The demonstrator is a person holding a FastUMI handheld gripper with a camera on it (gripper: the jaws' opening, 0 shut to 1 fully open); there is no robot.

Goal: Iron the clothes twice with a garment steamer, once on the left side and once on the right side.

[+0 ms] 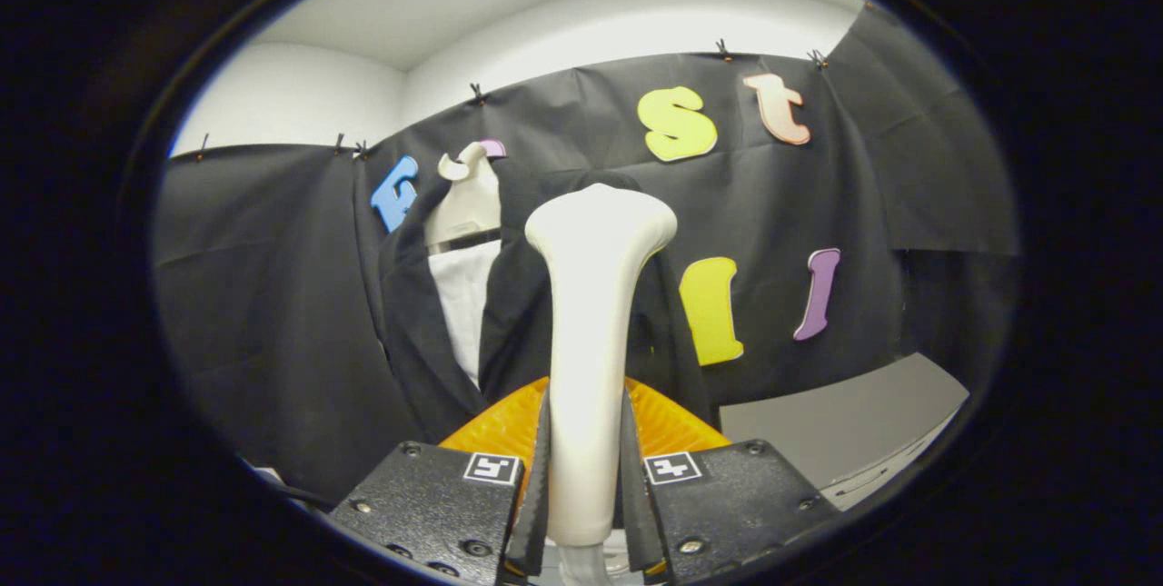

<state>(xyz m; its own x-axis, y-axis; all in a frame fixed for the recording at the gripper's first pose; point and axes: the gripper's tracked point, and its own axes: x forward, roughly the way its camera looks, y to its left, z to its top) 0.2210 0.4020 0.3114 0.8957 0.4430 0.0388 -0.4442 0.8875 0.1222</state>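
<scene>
Your hand-held gripper [586,477] squeezes the steamer [591,332], which stands straight up. The dark jacket [427,322] hangs just behind the steamer and a bit left, so push forward.

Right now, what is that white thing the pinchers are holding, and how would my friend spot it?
Find the dark jacket hanging on the black cloth wall. Just in front of it stands the garment steamer, its handle clamped between both fingers of the gripper. It is the tall, smooth cream wand that widens to a rounded head on top, unlike the smaller pale hanger above the jacket.
</scene>
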